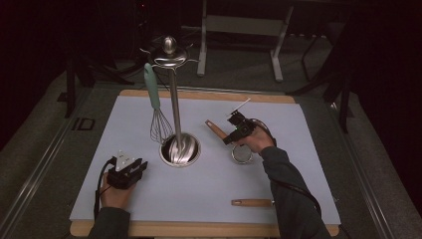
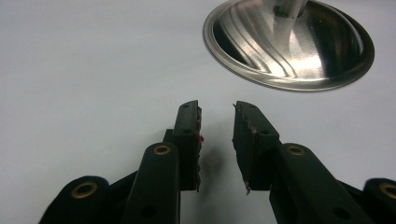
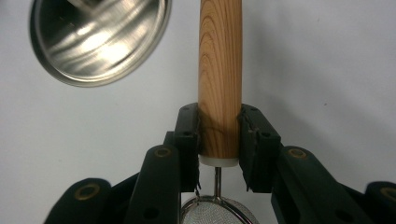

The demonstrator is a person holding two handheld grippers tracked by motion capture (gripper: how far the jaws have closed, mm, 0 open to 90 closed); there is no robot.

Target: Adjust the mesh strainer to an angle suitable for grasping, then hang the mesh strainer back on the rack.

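Right gripper [image 3: 219, 135] clamped on strainer [image 3: 219, 70] handle, mid-table; left gripper [image 2: 217, 135] released, empty, near front-left corner.

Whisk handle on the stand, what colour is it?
Pale teal whisk handle, best in the high view.

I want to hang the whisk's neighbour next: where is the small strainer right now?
In the high view the strainer is right of the stand's base, its wooden handle clamped in the right gripper.

Wooden-handled mesh strainer [image 3: 219, 70], gripped by handle
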